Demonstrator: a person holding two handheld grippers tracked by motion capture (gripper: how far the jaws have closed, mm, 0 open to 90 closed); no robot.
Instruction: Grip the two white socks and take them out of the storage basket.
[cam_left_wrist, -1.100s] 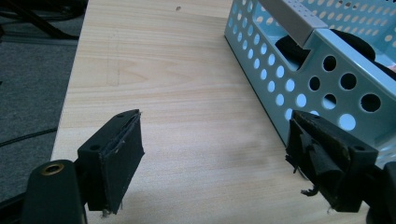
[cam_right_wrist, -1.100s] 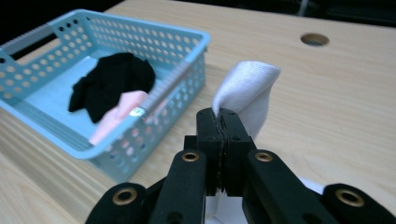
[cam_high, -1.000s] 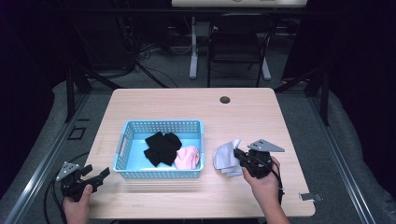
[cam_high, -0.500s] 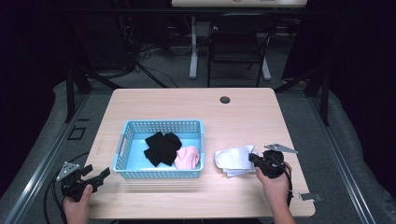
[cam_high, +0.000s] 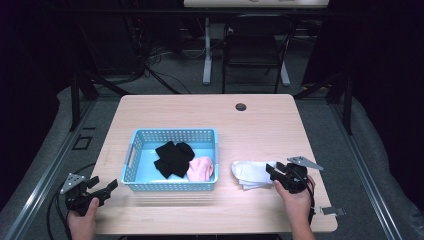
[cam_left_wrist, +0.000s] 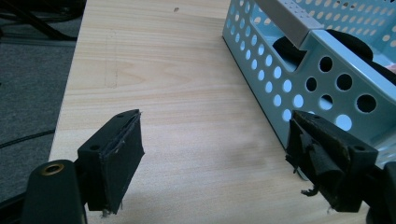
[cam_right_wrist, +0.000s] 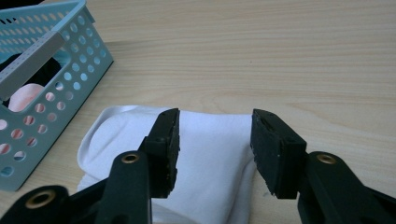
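Right hand-held gripper (cam_high: 276, 172) lowered, jaws just opened over white cloth (cam_high: 250, 174), probably released.

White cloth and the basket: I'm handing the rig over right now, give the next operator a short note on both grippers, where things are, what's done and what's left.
Right gripper: jaws have just been opening, now open over the folded white cloth, pads off it.
Left gripper: open, idle at the table's near left edge, beside the blue basket.
Things: white cloth lies on the table, right of the basket and apart from it. Black cloth and pink cloth are in the basket.
Done: white cloth set down outside the basket.
Left: probably the black and pink cloths, if they are to come out too.
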